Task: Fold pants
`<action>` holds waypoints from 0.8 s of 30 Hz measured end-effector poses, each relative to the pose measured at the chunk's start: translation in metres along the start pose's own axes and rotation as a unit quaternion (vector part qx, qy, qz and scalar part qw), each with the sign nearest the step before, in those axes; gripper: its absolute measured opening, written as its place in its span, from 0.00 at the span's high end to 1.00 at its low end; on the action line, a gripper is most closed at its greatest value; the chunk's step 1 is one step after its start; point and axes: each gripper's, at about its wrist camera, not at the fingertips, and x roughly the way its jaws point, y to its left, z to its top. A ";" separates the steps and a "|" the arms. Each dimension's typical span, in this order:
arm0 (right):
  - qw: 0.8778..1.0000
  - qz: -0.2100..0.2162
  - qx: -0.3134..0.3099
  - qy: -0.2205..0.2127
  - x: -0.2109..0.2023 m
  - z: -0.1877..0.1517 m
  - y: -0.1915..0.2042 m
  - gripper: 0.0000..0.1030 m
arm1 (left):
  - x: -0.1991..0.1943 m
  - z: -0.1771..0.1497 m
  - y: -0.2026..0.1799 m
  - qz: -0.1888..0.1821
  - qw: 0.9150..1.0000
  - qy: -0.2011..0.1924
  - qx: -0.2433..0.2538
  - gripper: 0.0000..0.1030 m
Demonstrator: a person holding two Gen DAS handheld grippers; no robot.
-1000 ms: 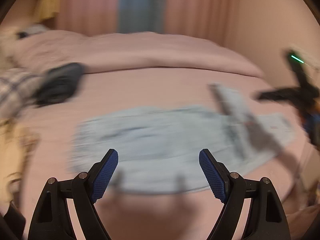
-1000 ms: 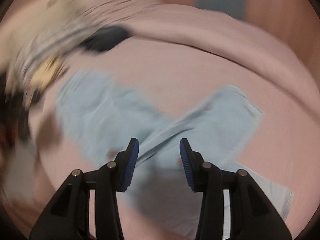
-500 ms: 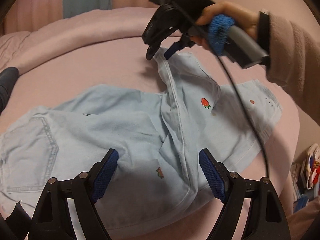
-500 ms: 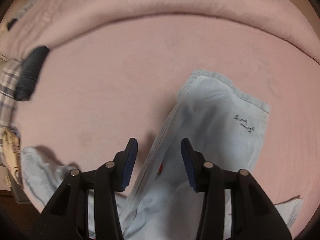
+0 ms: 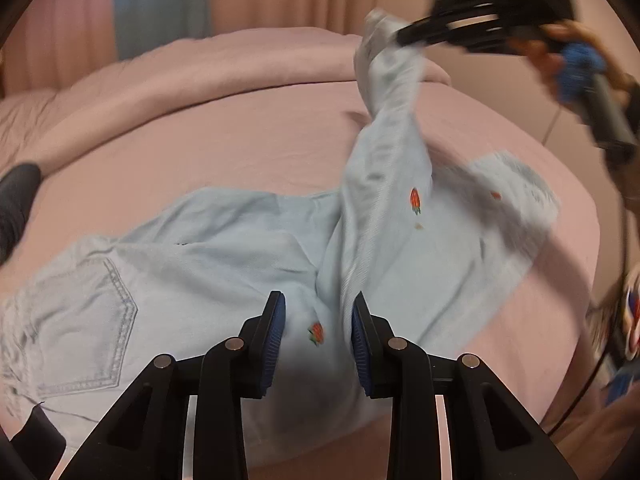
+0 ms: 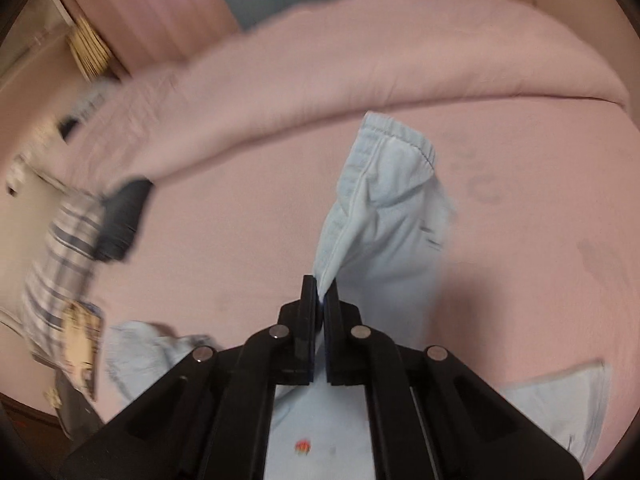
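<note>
Two grippers are in my hands, and each camera shows me something the other hides. My right gripper (image 6: 321,294) has its jaws clamped on a seam edge of the pants (image 5: 224,280), with one leg's hem rising past its tips; only the left camera shows that leg lifted off the bed (image 5: 240,136) and hanging from the right gripper (image 5: 404,36), with my right hand (image 5: 568,52) behind it, blurred. My left gripper (image 5: 318,334) has its jaws closing, a fold of denim lying between the blue pads (image 5: 276,336); I cannot tell whether they touch the cloth yet. One pair of light blue pants lies spread across the pink bed near its front edge, one back pocket (image 5: 92,320) at the left, and I count three small red strawberry marks (image 5: 415,200) from the left view, one from the right. Beyond the pants the sheet lies bare up to a rolled pink blanket (image 6: 400,60) along the far side. Only the right view shows a striped cloth (image 6: 60,248) at the left bed edge beside one dark bundle (image 6: 124,216).
</note>
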 end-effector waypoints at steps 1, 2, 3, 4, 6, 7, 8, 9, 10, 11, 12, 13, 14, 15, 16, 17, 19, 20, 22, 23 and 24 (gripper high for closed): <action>1.000 0.004 0.003 -0.022 -0.023 -0.012 -0.004 0.97 | -0.002 -0.002 -0.006 -0.003 1.000 0.002 0.011 0.70; 0.999 0.002 0.006 -0.040 -0.039 -0.022 -0.011 0.97 | -0.002 -0.003 -0.010 -0.005 1.000 0.003 0.019 0.70; 0.999 -0.003 0.011 -0.053 -0.057 -0.037 -0.018 0.97 | -0.001 -0.004 -0.017 -0.005 1.000 0.004 0.030 0.70; 0.997 -0.013 0.023 -0.068 -0.078 -0.059 -0.030 0.97 | 0.001 -0.006 -0.023 -0.002 0.999 0.006 0.044 0.70; 0.995 -0.023 0.058 -0.080 -0.093 -0.092 -0.057 0.97 | 0.008 -0.010 -0.034 0.005 0.997 0.021 0.073 0.70; 0.993 -0.034 0.083 -0.081 -0.099 -0.108 -0.074 0.96 | 0.013 -0.013 -0.039 0.010 0.996 0.029 0.086 0.70; 0.991 -0.039 0.101 -0.080 -0.097 -0.120 -0.085 0.96 | 0.017 -0.016 -0.044 0.011 0.994 0.039 0.100 0.70; 0.989 -0.040 0.121 -0.069 -0.093 -0.135 -0.098 0.95 | 0.021 -0.018 -0.047 0.010 0.993 0.047 0.107 0.70; 0.987 -0.040 0.146 -0.051 -0.087 -0.154 -0.115 0.94 | 0.024 -0.022 -0.050 0.014 0.992 0.055 0.115 0.70; 0.985 -0.039 0.162 -0.037 -0.079 -0.170 -0.125 0.91 | 0.026 -0.024 -0.051 0.020 0.990 0.060 0.123 0.70; 0.984 -0.040 0.172 -0.024 -0.069 -0.182 -0.136 0.89 | 0.026 -0.024 -0.053 0.024 0.990 0.062 0.127 0.70; 0.981 -0.045 0.191 -0.010 -0.059 -0.196 -0.145 0.88 | 0.027 -0.024 -0.056 0.026 0.989 0.062 0.128 0.70; 0.976 -0.035 0.213 -0.002 -0.052 -0.204 -0.150 0.88 | 0.027 -0.022 -0.056 0.026 0.990 0.064 0.126 0.70; 0.972 -0.012 0.236 -0.012 -0.051 -0.211 -0.157 0.88 | 0.027 -0.021 -0.055 0.025 0.990 0.066 0.122 0.70; 0.966 0.009 0.258 -0.031 -0.052 -0.214 -0.160 0.87 | 0.029 -0.020 -0.054 0.022 0.991 0.069 0.115 0.70; 0.961 0.027 0.273 -0.044 -0.053 -0.214 -0.161 0.81 | 0.030 -0.019 -0.054 0.022 0.991 0.071 0.113 0.70; 0.952 0.044 0.294 -0.070 -0.058 -0.209 -0.167 0.68 | 0.030 -0.017 -0.057 0.025 0.991 0.074 0.113 0.70; 0.949 0.044 0.302 -0.079 -0.065 -0.208 -0.173 0.64 | 0.030 -0.016 -0.057 0.027 0.990 0.075 0.113 0.70; 0.945 0.028 0.313 -0.091 -0.069 -0.201 -0.178 0.61 | 0.031 -0.014 -0.057 0.028 0.990 0.077 0.112 0.70; 0.942 0.003 0.321 -0.092 -0.070 -0.198 -0.182 0.61 | 0.031 -0.012 -0.055 0.028 0.990 0.078 0.110 0.70; 0.939 -0.007 0.332 -0.094 -0.068 -0.195 -0.186 0.63 | 0.031 -0.012 -0.054 0.028 0.991 0.080 0.108 0.70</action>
